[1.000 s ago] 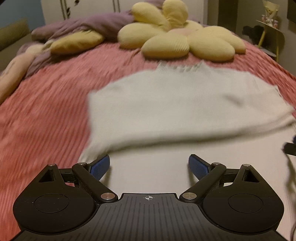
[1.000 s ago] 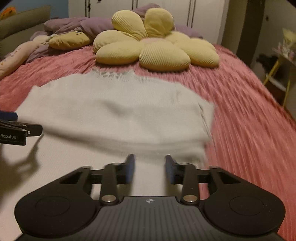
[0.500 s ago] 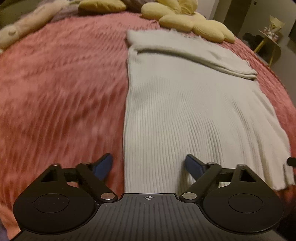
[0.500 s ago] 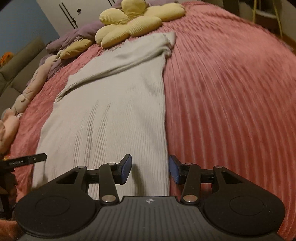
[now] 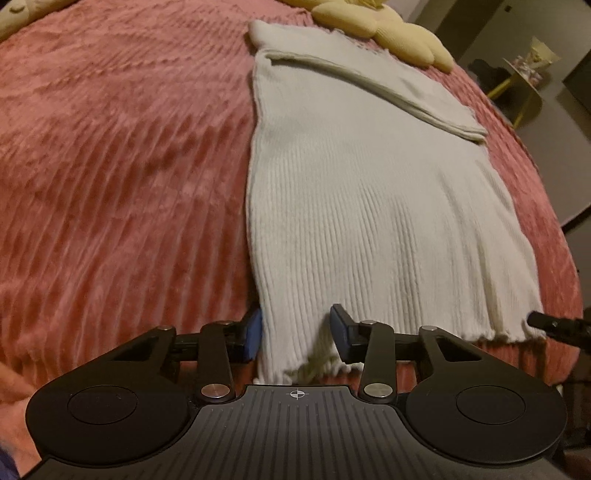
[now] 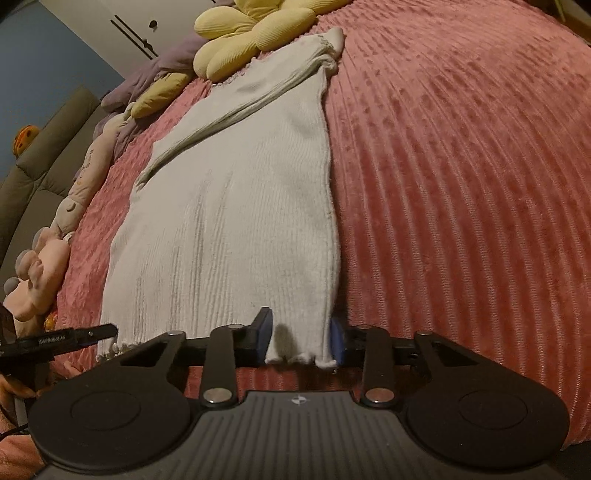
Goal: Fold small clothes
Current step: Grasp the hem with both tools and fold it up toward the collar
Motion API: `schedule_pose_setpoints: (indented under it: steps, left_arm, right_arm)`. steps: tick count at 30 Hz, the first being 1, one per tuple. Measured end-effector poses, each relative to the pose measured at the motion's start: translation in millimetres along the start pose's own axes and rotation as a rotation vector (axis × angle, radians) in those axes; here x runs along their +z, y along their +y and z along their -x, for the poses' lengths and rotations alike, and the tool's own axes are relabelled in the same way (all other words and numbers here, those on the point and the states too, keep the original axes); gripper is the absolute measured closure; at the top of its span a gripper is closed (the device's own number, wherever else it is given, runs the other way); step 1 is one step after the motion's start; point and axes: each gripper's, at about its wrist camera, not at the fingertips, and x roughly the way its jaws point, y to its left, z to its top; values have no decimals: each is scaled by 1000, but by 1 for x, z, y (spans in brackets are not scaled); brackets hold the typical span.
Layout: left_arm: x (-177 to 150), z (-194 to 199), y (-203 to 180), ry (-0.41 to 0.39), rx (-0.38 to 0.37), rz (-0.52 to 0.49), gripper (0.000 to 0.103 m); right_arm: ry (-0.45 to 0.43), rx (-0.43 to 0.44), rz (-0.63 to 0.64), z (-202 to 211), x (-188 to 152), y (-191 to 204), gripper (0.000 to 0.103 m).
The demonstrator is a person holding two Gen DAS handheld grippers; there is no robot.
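The white ribbed knit top (image 5: 369, 206) lies flat along the pink bedspread (image 5: 110, 166), hem nearest. The left gripper (image 5: 295, 330) and right gripper (image 6: 301, 338) are each closing around a hem corner.

Pink bedspread (image 5: 122, 155) bare from 9 to 11 o'clock of sweater (image 5: 369, 206), free passage. Flower pillow (image 5: 399, 33) blocks 12 o'clock. Right view: bedspread open at 3 o'clock; plush toys (image 6: 40, 273) crowd 9 o'clock edge.
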Motion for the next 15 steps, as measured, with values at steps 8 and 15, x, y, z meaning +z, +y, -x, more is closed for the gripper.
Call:
schedule_pose_setpoints:
  steps: [8, 15]
  left_arm:
    - [4, -6, 1, 60, -40, -27, 61]
    - [16, 1, -5, 51, -119, -34, 92]
  right_arm:
    - [33, 38, -57, -4, 2, -11, 71]
    - [78, 64, -47, -5, 8, -8, 93]
